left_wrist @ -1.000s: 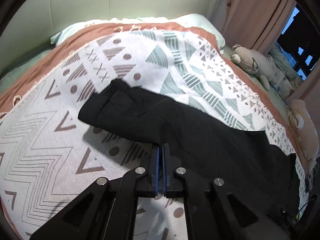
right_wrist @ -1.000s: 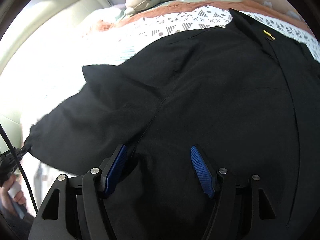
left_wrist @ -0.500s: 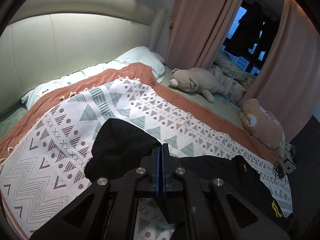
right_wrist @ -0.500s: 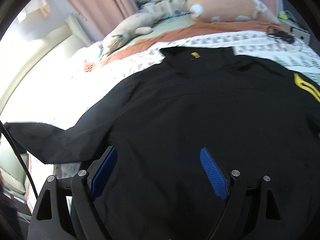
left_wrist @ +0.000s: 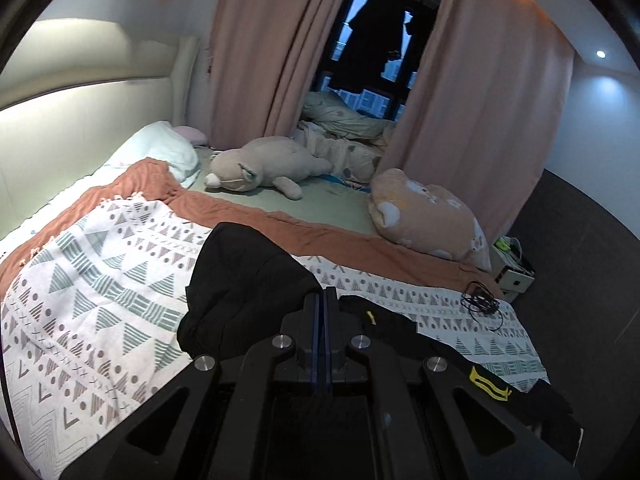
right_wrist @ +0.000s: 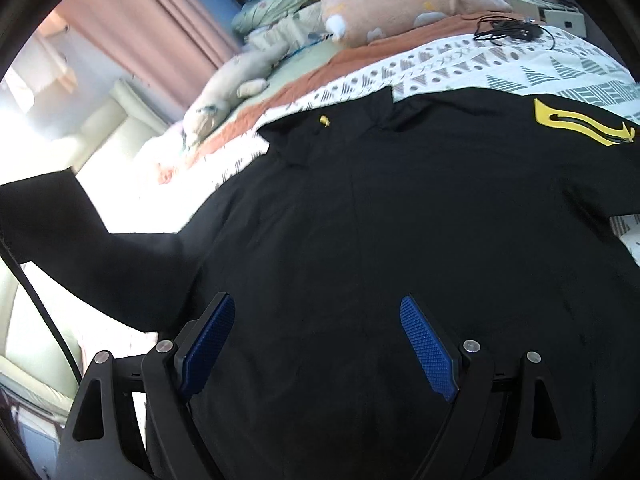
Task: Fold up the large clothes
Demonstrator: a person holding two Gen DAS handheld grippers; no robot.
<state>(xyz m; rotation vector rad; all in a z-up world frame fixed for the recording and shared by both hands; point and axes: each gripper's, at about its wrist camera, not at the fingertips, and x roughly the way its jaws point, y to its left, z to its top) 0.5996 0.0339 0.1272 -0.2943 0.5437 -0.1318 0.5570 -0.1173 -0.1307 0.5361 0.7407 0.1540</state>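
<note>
Blanket (left_wrist: 100, 280): patterned, covering the bed. Jacket (right_wrist: 400, 220): black with a yellow emblem (right_wrist: 580, 124), spread flat on the blanket; one sleeve (left_wrist: 240, 280) is raised off the bed. Plush toys: grey (left_wrist: 264, 166) and orange (left_wrist: 428, 216), beyond the blanket near the curtain (left_wrist: 272, 60). Left gripper (left_wrist: 325, 300): fingers pressed together, pinching the raised sleeve. Right gripper (right_wrist: 316, 340): fingers spread wide over the jacket body, holding nothing.
</note>
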